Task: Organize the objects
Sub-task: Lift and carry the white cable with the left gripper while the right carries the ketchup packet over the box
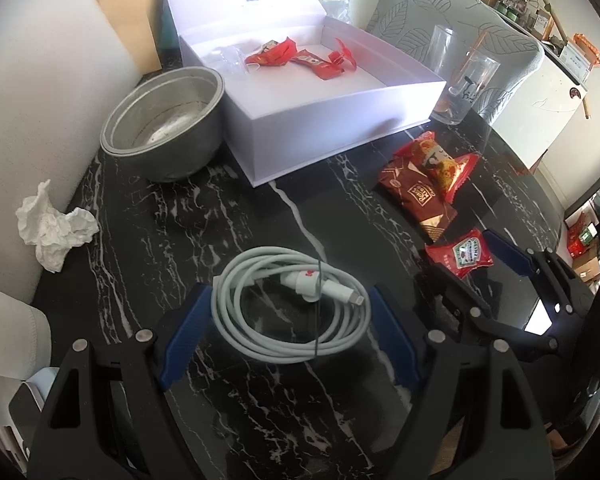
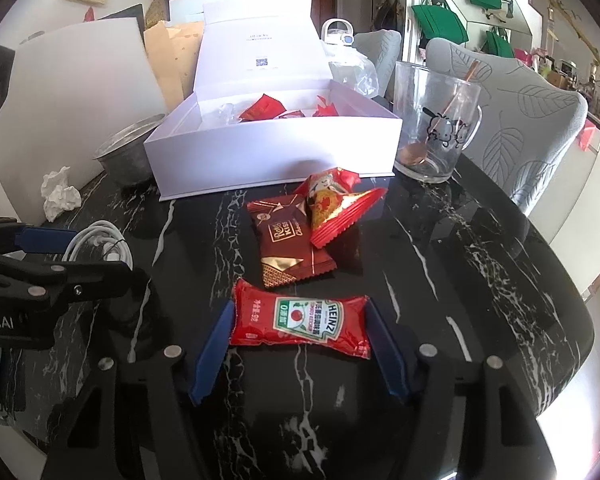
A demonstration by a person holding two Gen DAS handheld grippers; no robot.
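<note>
Left gripper [image 1: 291, 316]: jaws spread wide, straddling the coiled white cable [image 1: 292, 304], which lies flat on the black marble table [image 1: 204, 216] near its near edge. Blue fingers [image 1: 186, 338] sit just outside the coil on either side; nothing gripped.

Right gripper [image 2: 300, 344]: also released, jaws apart around the ketchup sachet [image 2: 300, 322], which lies flat with its short ends just beside the blue pads [image 2: 212, 354]. Whether the pads already touch the sachet, cannot tell.

Risks, judged from this:
- Cable is a loose coil held by one thin tie. Closing across it would likely squash the loops inward; some may spring out and trail, catching on the table when lifted.
- Sachet is thin, flat and slick. Pads closing along the table top may buckle it or slide over it. A hard squeeze could burst the seam.
- The two grippers work close side by side; lifting both together risks a knock.

Further out: brown snack packet [image 2: 290, 238] and red-yellow packet [image 2: 334, 206] overlapping, mid-table, just before the white box [image 2: 276, 160]. Box stands open, red wrappers [image 1: 300, 58] already inside, probably the destination. Its front wall is raised; a low carry could strike it.

Far right edge: glass mug [image 2: 434, 120], easy to topple. Left: metal bowl [image 1: 166, 120], crumpled tissue [image 1: 54, 228].
</note>
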